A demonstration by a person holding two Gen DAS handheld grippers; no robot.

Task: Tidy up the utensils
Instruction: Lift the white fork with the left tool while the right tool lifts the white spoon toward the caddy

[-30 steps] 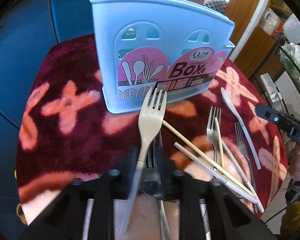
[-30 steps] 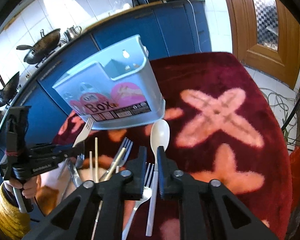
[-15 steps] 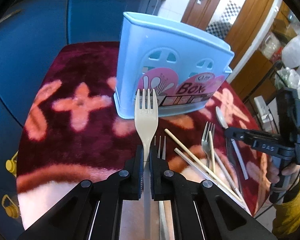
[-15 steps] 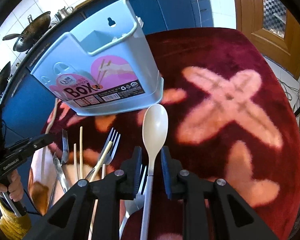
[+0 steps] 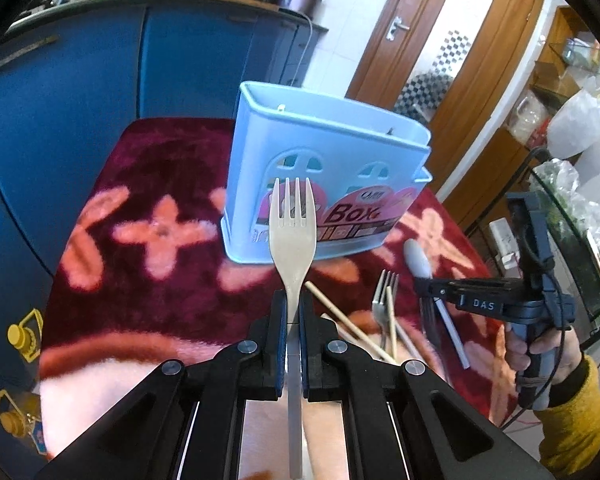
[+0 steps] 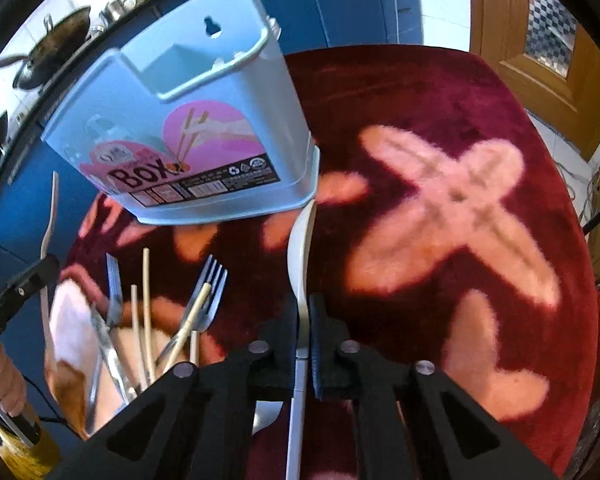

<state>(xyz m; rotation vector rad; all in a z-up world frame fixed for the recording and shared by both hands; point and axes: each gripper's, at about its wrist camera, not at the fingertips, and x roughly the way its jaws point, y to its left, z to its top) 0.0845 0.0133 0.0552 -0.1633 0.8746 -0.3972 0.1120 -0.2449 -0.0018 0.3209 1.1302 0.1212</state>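
A light blue utensil box (image 5: 340, 148) stands upright on the dark red cloth. My left gripper (image 5: 293, 304) is shut on the handle of a beige plastic fork (image 5: 293, 224), held off the table with its tines pointing at the box front. My right gripper (image 6: 303, 308) is shut on the handle of a pale spoon (image 6: 302, 248), which is turned on its edge with its bowl near the box's (image 6: 204, 92) right corner. In the left wrist view the right gripper (image 5: 428, 292) sits low over the table, right of the loose utensils.
Metal forks (image 6: 208, 292) and wooden chopsticks (image 6: 146, 304) lie in a loose pile on the cloth (image 6: 440, 92) between the two grippers. Blue cabinets (image 5: 80, 80) stand behind the table and a wooden door (image 5: 440, 40) at the back right. A person's hand in a yellow sleeve (image 5: 572, 420) holds the right gripper.
My left gripper closed on the beige fork and lifted it off the cloth toward the box. My right gripper sank and closed on the spoon handle; the spoon rolled onto its edge.
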